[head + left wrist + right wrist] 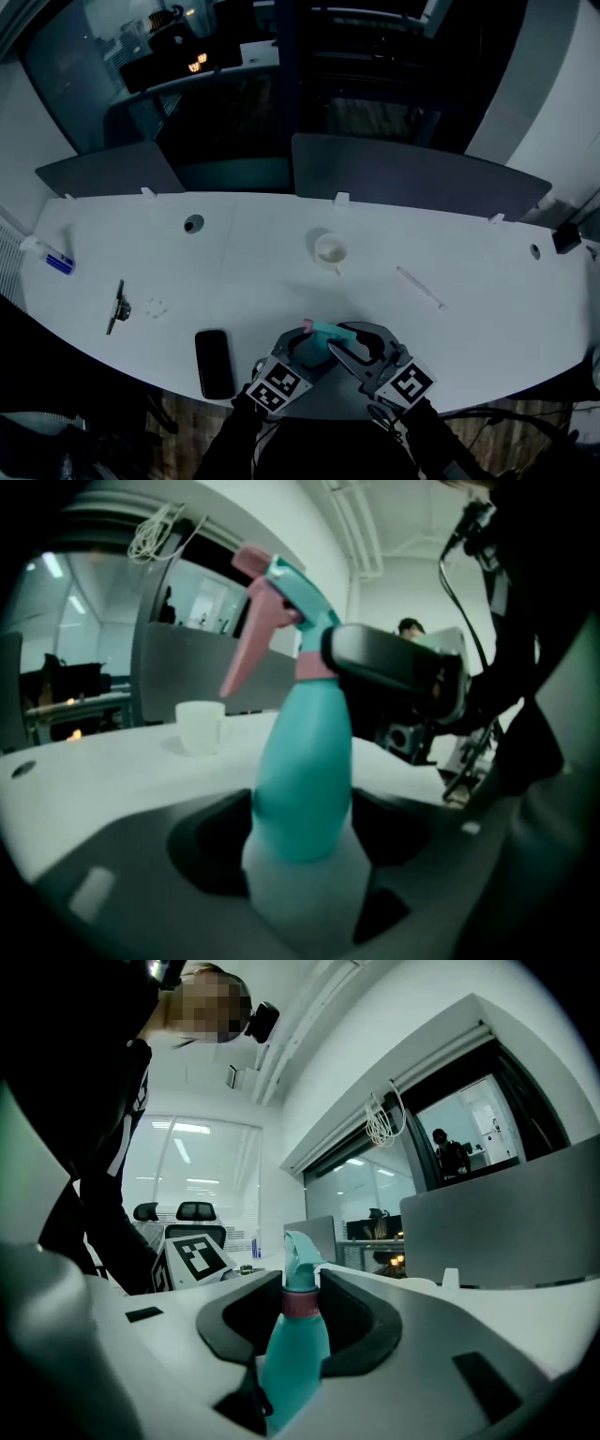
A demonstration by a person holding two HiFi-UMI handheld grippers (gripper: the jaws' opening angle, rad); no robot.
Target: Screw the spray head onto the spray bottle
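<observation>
- The teal spray bottle (305, 780) is held just above the table (281, 253)'s near edge, with its head end pointing away from the left jaws.
- The left gripper (302, 860) is clamped on the bottle's lower body.
- The right gripper (300, 1326) is nearer the spray head (272, 592) and pinches the pink collar (300, 1304), ready to twist about the bottle's long axis.

I count one teal spray bottle (334, 329) with one spray head (272, 602), two grippers, the left gripper (302, 345) and the right gripper (349, 347), one white cup (330, 251), one black phone (214, 363), and two grey divider panels: far left (108, 169) and far right (412, 178).
</observation>
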